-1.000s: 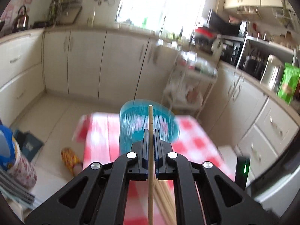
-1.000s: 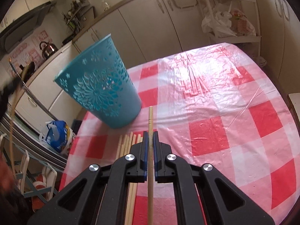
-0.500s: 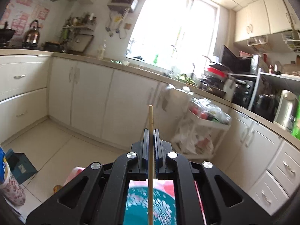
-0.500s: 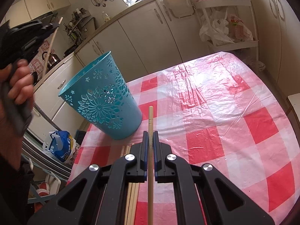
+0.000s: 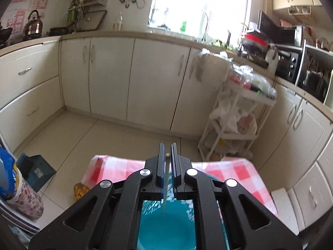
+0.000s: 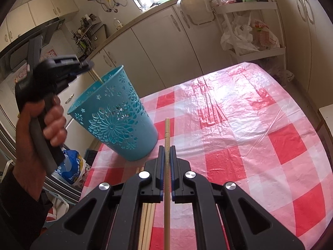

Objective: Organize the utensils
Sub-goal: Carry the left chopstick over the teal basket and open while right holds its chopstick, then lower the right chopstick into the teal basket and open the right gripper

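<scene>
The left claw (image 5: 167, 156) has its two black fingers almost together, with a thin wooden chopstick (image 5: 165, 184) between them. The stick looks blurry and points down into the open top of the blue plastic basket with flower-shaped holes (image 5: 166, 225), which sits right under the claw. I cannot tell for sure if the fingers press on the stick or if it is slipping loose. In the right claw's view, the left claw (image 6: 88, 64) hangs over the basket's rim, a short bit of the stick (image 6: 97, 77) pokes out below it, and a hand (image 6: 37, 129) grips its black handle.

The right claw (image 6: 166, 156) is squeezed tight on a second long wooden chopstick (image 6: 167, 187). This stick runs straight up the middle of the view, and its tip (image 6: 167, 123) sticks out past the fingers, close to the bottom of the blue basket (image 6: 116, 114). Under this claw lies a small bunch of more wooden chopsticks (image 6: 147, 218), side by side on the table.

The basket stands on a table covered with a shiny red and white checked plastic cloth (image 6: 239, 125), near the cloth's left edge. Around the table are cream kitchen cupboards (image 5: 110, 75). A white rack with plastic bags (image 6: 249, 31) stands behind the table. A silver kettle (image 5: 33, 26) sits on the far counter, next to a bright window (image 5: 199, 2).
</scene>
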Demonstrator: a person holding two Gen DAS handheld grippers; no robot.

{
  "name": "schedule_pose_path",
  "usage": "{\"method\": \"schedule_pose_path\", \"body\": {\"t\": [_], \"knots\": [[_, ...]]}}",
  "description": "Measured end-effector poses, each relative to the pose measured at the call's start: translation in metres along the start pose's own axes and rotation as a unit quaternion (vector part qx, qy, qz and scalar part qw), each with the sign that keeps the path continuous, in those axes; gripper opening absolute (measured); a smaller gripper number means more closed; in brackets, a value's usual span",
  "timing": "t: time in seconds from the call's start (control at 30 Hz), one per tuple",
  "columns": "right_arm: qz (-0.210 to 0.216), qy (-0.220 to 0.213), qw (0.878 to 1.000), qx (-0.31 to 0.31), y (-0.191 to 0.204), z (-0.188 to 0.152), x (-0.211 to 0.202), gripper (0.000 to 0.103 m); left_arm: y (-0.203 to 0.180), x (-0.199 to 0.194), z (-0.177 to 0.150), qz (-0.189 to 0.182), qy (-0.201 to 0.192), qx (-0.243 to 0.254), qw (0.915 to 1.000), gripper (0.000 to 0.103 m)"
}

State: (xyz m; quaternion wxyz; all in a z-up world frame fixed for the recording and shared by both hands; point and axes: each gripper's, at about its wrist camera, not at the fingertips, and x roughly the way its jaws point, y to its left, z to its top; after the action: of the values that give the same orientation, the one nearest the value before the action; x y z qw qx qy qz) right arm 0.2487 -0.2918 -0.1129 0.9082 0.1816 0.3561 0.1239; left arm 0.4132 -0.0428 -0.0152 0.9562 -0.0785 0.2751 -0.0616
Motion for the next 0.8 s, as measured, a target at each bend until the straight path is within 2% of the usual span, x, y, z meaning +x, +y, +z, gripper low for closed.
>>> {"method": "schedule_pose_path", "body": {"t": [0.07, 0.1, 0.17, 0.2, 0.23, 0.4, 0.47, 0.57, 0.67, 0.73, 0.8], "knots": [[0.002, -0.011, 1.000, -0.005, 0.005, 0.003, -0.005, 0.006, 0.006, -0.006, -0.005, 0.001, 0.005, -0.001, 1.0000, 0.008], [0.007, -0.019, 1.000, -0.008, 0.009, 0.007, -0.008, 0.006, 0.009, -0.011, -0.007, -0.001, 0.008, -0.002, 1.0000, 0.012], [0.023, -0.042, 0.999, -0.012, 0.020, 0.018, -0.017, 0.006, 0.019, -0.026, -0.011, 0.002, 0.005, -0.003, 1.0000, 0.027], [0.034, -0.052, 0.998, -0.011, 0.026, 0.025, -0.021, 0.006, 0.024, -0.034, -0.014, 0.005, 0.000, -0.007, 1.0000, 0.039], [0.046, -0.064, 0.997, -0.012, 0.034, 0.034, -0.025, 0.006, 0.028, -0.042, -0.016, 0.006, -0.003, -0.010, 0.9999, 0.044], [0.095, -0.116, 0.988, -0.039, 0.087, 0.085, -0.029, 0.006, 0.066, -0.079, -0.035, 0.000, -0.005, -0.051, 0.9987, 0.048], [0.102, -0.144, 0.982, -0.061, 0.112, 0.106, -0.026, 0.006, 0.082, -0.091, -0.044, -0.003, -0.002, -0.070, 0.9975, 0.049], [0.092, -0.181, 0.976, -0.083, 0.143, 0.133, -0.010, 0.006, 0.101, -0.107, -0.058, -0.009, 0.001, -0.094, 0.9955, 0.053], [0.060, -0.207, 0.972, -0.095, 0.157, 0.149, 0.011, 0.006, 0.116, -0.121, -0.075, -0.011, 0.004, -0.109, 0.9940, 0.055], [0.039, -0.206, 0.973, -0.096, 0.161, 0.155, 0.030, 0.006, 0.125, -0.130, -0.088, -0.012, 0.007, -0.117, 0.9931, 0.056], [0.020, -0.186, 0.978, -0.088, 0.159, 0.158, 0.052, 0.006, 0.130, -0.135, -0.098, -0.012, 0.011, -0.119, 0.9927, 0.057]]}}
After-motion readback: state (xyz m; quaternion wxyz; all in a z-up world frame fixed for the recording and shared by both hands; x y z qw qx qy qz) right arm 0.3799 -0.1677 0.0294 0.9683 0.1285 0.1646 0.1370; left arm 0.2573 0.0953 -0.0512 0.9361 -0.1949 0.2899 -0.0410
